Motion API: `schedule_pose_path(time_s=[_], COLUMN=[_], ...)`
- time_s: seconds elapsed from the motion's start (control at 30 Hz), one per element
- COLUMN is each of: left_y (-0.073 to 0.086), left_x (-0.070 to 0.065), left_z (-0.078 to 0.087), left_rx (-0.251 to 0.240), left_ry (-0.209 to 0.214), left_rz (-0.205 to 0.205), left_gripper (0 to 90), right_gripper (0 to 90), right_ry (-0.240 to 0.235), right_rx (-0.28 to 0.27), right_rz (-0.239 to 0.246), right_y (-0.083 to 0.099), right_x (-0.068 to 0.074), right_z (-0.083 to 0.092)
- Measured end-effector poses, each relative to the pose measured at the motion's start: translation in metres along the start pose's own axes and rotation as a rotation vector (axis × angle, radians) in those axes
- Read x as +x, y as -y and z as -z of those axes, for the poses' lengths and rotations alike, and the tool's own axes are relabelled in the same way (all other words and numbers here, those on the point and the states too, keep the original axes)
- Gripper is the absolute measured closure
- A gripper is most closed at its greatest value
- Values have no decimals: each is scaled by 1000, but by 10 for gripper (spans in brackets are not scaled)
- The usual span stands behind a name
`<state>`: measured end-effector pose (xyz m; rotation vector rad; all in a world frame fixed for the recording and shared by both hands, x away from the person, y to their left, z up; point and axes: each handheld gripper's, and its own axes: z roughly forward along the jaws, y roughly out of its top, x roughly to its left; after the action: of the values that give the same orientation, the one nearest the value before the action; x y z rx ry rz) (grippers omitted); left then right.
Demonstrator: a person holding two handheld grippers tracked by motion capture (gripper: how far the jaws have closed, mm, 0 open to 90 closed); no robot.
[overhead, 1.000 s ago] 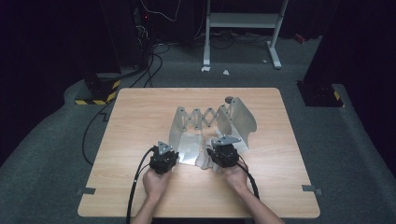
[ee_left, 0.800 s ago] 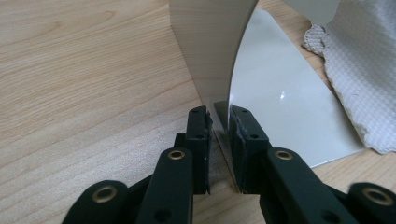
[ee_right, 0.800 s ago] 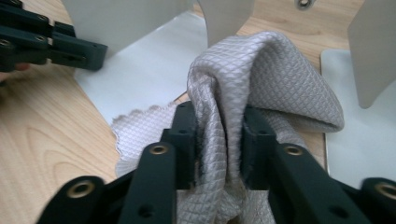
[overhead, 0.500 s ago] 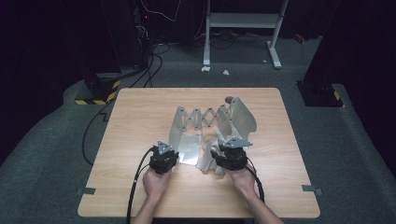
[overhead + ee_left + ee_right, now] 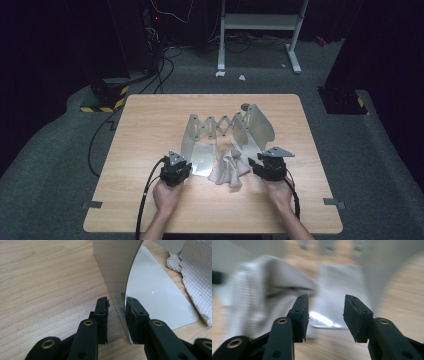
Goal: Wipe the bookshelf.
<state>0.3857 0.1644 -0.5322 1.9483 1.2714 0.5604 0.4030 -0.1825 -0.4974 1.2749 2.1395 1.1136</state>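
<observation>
Right gripper open, empty, jaws just widened; cloth lies just left of it. Left gripper straddles metal rack edge, jaws easing apart.

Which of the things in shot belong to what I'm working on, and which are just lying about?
In the job:
- metal folding rack
- white cloth
- left claw at the rack's upright plate
- right claw

Lying about:
- small round knob
- floor scraps
</observation>
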Motion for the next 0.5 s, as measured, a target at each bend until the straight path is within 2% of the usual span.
schedule_pose_path(time_s=[0.13,0.2,0.4,0.43,0.5], left_y=[0,0,0,0,0], left_x=[0,0,0,0,0], left_z=[0,0,0,0,0], left_rx=[0,0,0,0,-1], left_ry=[-1,0,0,0,1], left_rz=[-1,3,3,4,4], left_gripper=[713,710,708,708,708], right_gripper=[623,640,682,744,816], right_ry=[81,115,138,139,142], right_rx=[34,46,52,59,61], right_rz=[-50,-55,-42,-24,-16], right_y=[8,9,3,-1,-1], right_x=[-26,-34,-39,-39,-38], right_z=[-10,-17,-32,-37,-40])
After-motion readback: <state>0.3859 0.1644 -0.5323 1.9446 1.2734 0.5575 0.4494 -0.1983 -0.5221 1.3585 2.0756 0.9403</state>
